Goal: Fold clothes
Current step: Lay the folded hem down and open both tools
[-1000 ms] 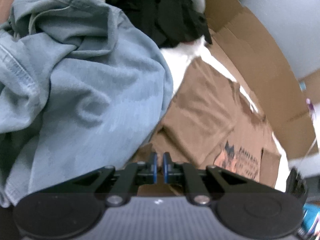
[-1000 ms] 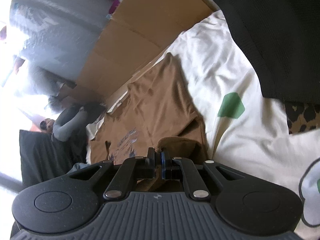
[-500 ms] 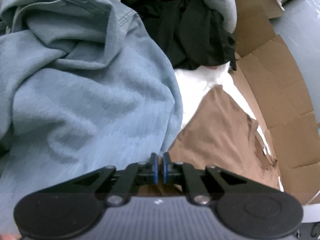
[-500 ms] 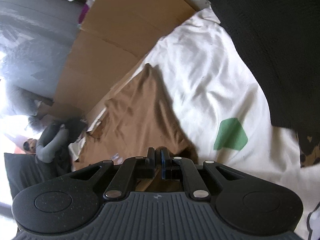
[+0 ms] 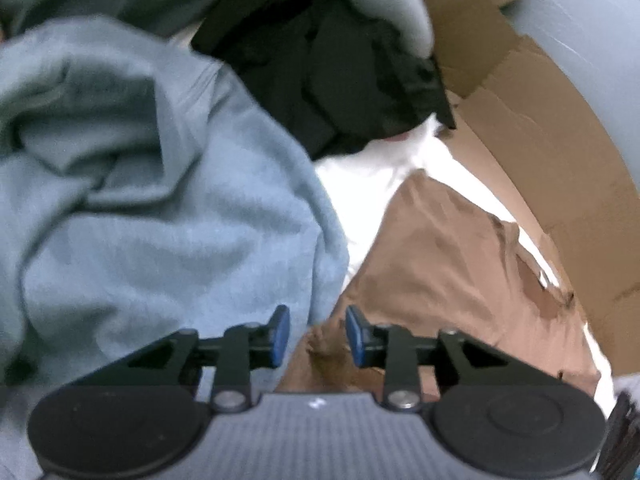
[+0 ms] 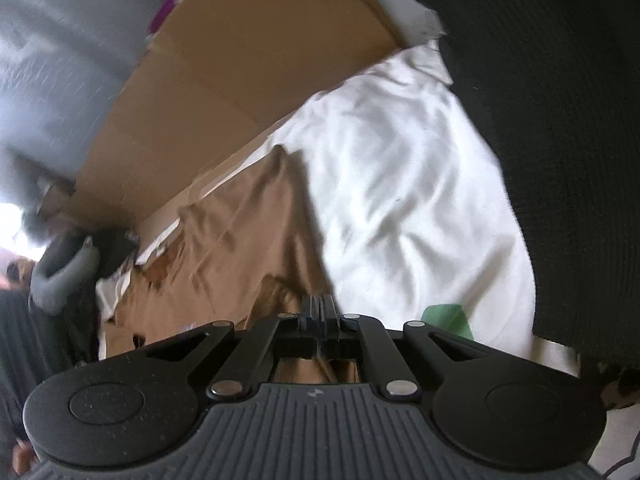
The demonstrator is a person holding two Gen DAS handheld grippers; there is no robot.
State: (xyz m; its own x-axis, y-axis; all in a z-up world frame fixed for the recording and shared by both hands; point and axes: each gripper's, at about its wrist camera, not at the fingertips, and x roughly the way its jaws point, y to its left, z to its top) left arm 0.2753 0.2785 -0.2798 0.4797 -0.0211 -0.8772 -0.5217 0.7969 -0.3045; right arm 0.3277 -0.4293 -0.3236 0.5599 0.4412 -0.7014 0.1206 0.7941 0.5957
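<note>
Left wrist view: the left claw (image 5: 318, 336) is opening off the brown shirt (image 5: 452, 264). Beside the shirt, the blue sweatshirt (image 5: 152, 216) lies unfolded. The right claw (image 6: 318, 312) pinches the shirt.

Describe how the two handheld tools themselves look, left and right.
The left tool has black linkage arms, blue pads on its fingers, silver pivot pins and a ribbed grey body flanked by round black discs. The right tool is the same build, with a darker grey ribbed body.
</note>
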